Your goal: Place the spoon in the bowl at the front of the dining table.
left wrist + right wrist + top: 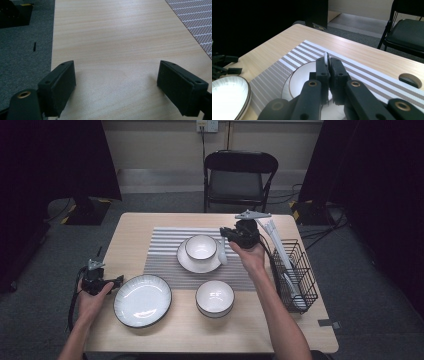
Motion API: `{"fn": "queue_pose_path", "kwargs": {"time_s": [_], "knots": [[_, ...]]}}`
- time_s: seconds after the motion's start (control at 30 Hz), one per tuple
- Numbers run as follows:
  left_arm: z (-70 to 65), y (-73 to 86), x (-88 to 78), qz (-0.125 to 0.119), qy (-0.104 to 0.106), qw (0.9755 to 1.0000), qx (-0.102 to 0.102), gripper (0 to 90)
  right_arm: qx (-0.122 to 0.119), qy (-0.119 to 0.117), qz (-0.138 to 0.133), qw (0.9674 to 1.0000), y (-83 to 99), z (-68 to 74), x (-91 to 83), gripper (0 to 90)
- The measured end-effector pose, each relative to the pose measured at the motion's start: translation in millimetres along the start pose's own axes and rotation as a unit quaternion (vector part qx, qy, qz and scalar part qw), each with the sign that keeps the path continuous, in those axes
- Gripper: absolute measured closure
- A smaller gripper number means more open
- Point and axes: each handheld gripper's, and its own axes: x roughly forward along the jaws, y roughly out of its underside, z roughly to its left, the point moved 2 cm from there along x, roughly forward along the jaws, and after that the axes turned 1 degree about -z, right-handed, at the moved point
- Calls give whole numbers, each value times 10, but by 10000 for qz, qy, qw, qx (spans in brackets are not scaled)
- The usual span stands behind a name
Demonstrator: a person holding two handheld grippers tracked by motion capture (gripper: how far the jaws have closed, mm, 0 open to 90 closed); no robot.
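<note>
My right gripper [225, 237] hovers over the right side of the striped placemat [165, 247], beside a white bowl [201, 246] that sits on a saucer [183, 260]. It is shut on a white spoon [222, 254], which hangs down next to the bowl. In the right gripper view the jaws [329, 62] press together with the spoon's white end [326, 57] sticking up between them, above the bowl's rim [294, 78]. My left gripper [104, 276] rests at the table's left edge with its jaws [116, 85] wide open over bare wood, nothing between them.
A large white plate [142, 300] lies just right of the left gripper, and a second white bowl [214, 297] stands at the front centre. A black wire basket [295, 270] with white utensils stands at the right edge. A folding chair [239, 175] is behind the table.
</note>
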Motion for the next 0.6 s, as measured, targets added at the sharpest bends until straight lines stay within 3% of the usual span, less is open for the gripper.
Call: {"fn": "queue_pose_path", "kwargs": {"time_s": [0.6], "knots": [[17, -46, 53, 4, 32, 10000, 29, 145, -160, -5, 97, 9998, -192, 183, 580, 866]]}}
